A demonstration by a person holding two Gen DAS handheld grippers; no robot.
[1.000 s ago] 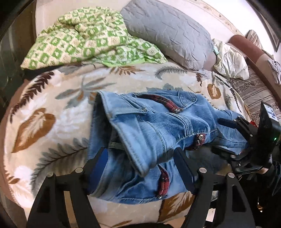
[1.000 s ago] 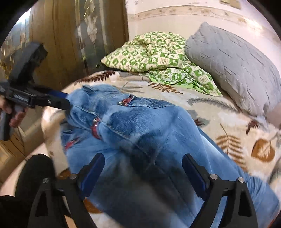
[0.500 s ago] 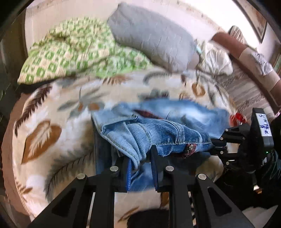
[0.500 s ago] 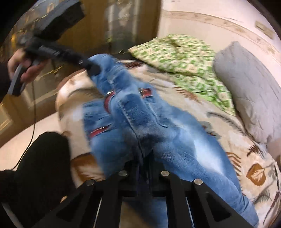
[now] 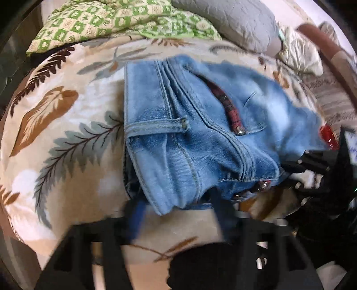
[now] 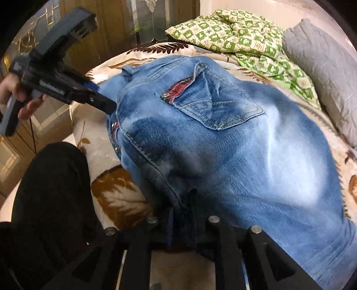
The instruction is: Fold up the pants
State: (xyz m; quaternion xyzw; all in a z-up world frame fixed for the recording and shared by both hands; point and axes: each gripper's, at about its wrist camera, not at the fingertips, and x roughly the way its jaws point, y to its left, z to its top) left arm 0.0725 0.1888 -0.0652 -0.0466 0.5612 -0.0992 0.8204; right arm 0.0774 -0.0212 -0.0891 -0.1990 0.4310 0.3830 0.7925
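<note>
jeans (image 5: 200,138) lie folded on the bed's leaf-print blanket (image 5: 67,125), near its front edge | my left claw (image 5: 178,214) has just been opening, now released, waistband edge between its blurred fingers | my right claw (image 6: 181,220) narrow, just opening, denim fold between its fingers, grasping the jeans as far as I can see

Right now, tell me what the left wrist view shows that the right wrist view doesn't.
Left wrist only: the jeans' belt loop and a cream cushion. Right wrist only: the person's hand on the left hand-held gripper, a wooden door, a back pocket. Both: jeans, green checked quilt, grey pillow, leaf-print blanket.
</note>
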